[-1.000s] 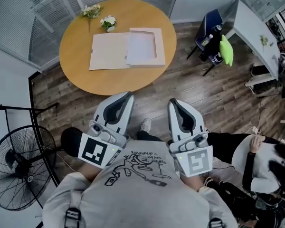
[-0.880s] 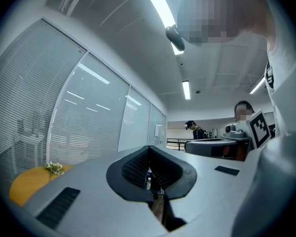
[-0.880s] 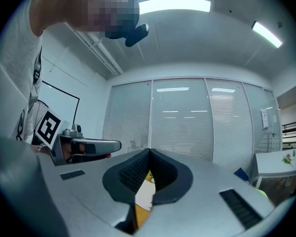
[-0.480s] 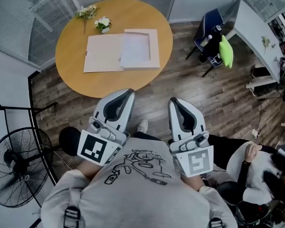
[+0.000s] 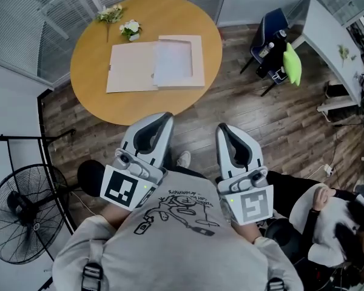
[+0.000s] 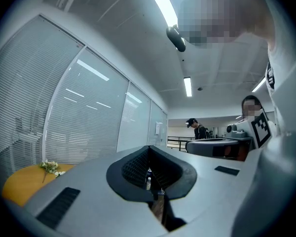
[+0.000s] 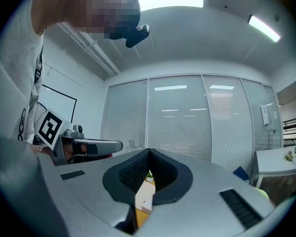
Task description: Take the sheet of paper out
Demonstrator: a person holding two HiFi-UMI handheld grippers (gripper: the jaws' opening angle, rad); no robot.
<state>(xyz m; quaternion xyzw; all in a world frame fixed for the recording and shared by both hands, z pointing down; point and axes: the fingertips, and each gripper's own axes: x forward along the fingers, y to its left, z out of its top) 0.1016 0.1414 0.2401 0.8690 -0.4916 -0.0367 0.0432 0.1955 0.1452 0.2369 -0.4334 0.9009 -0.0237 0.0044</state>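
An open pale folder (image 5: 131, 69) lies flat on the round wooden table (image 5: 97, 99) at the top of the head view. The white sheet of paper (image 5: 174, 60) rests in its right half. My left gripper (image 5: 164, 119) and right gripper (image 5: 224, 130) are held level in front of my chest. Both stop short of the table's near edge, over the wooden floor. Each is shut with nothing between its jaws. In the left gripper view the shut left gripper (image 6: 149, 150) points past the table's orange edge (image 6: 19, 185). In the right gripper view the right gripper (image 7: 149, 153) is shut too.
Small white flowers (image 5: 131, 28) and a sprig (image 5: 110, 13) sit at the table's far side. A standing fan (image 5: 21, 214) is at the lower left. A blue chair with a bag (image 5: 268, 46) and a white desk (image 5: 327, 44) stand at the right. A seated person (image 5: 327, 220) is at the lower right.
The table and folder have shifted slightly left in the head view as I moved. Both grippers stay shut, side by side in front of my chest.
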